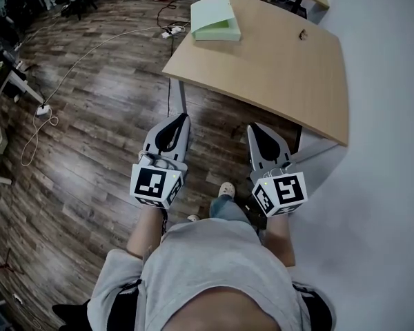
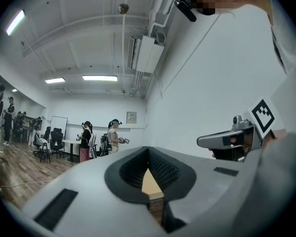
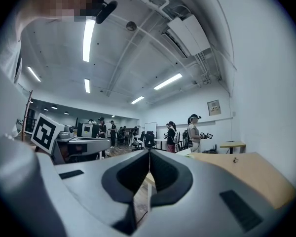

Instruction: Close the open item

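Pale green box point(image 1: 214, 18): lies at the far left corner of the desk point(image 1: 283, 74), near the edge; how far its lid is raised cannot be made out from here. Small dark object point(image 1: 303, 35): on the same desk, to the right of the box and well apart from it. Desk: light wood, curved near edge, standing against the white wall point(image 1: 386, 116); its broad top and near edge lie between the box and both tongs. Left tongs point(image 1: 179, 120): clenched, nothing between them, held level over the wooden floor point(image 1: 96, 116), short of the desk. Right tongs point(image 1: 254, 127): likewise clenched and empty, beside the left, just before the desk edge. Power strip point(image 1: 171, 31) with white cable point(image 1: 90, 54): on the floor left of the desk. People point(image 2: 86, 139): standing at the room's far end.
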